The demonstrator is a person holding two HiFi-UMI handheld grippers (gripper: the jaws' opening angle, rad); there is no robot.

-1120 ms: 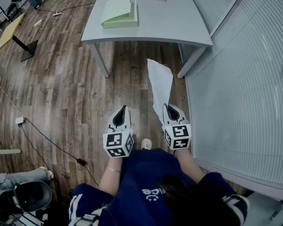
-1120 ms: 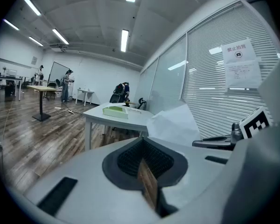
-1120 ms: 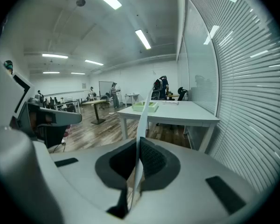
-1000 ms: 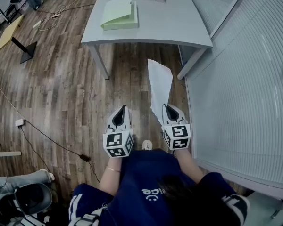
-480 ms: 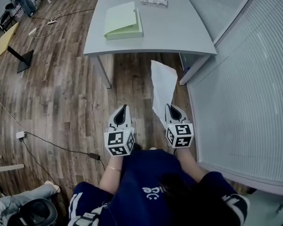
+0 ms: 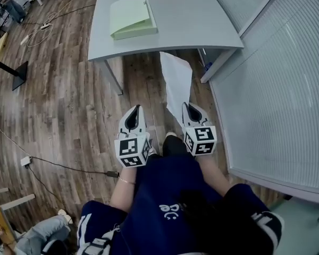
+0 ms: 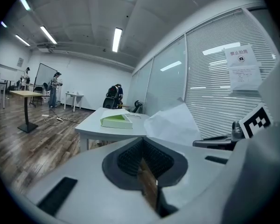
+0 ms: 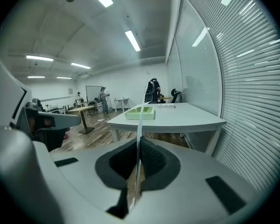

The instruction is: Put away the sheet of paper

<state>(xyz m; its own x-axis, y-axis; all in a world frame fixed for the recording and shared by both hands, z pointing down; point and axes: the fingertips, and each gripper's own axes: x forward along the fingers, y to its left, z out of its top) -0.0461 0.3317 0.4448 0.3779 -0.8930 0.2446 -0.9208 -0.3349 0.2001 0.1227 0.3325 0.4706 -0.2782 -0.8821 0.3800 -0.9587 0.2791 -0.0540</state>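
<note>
Sheet of paper (image 6: pixel 176 81), head view: it stands up in the air over the wooden floor (image 6: pixel 69 89), close to the near edge of the bench (image 6: pixel 196 25), and only its near end is pinched in the right claw (image 6: pixel 188 109).
Goal, head view: a green box (image 6: pixel 130 17) lies on the far left part of the bench; I judge that the sheet must go there.
Risk, head view: the free far end reaches near the bench edge, so if it comes in too low it can catch there and fold or crumple.
Left claw (image 6: pixel 135 113), head view: beside the right one, apart from the sheet.
Left claw (image 7: pixel 143 164), left gripper view: fully closed, with nothing between the pads; the sheet (image 7: pixel 173 124) is to the right of it, not touching.
Right claw (image 8: pixel 138 169), right gripper view: closed tight on the sheet (image 8: pixel 140 125), which is seen edge-on as a thin line that rises from between the pads toward the green box (image 8: pixel 141 112).
Risk, right gripper view: the hold is at one edge only, so a quick swing can make the limp sheet bend over or slip out of the pads.
</note>
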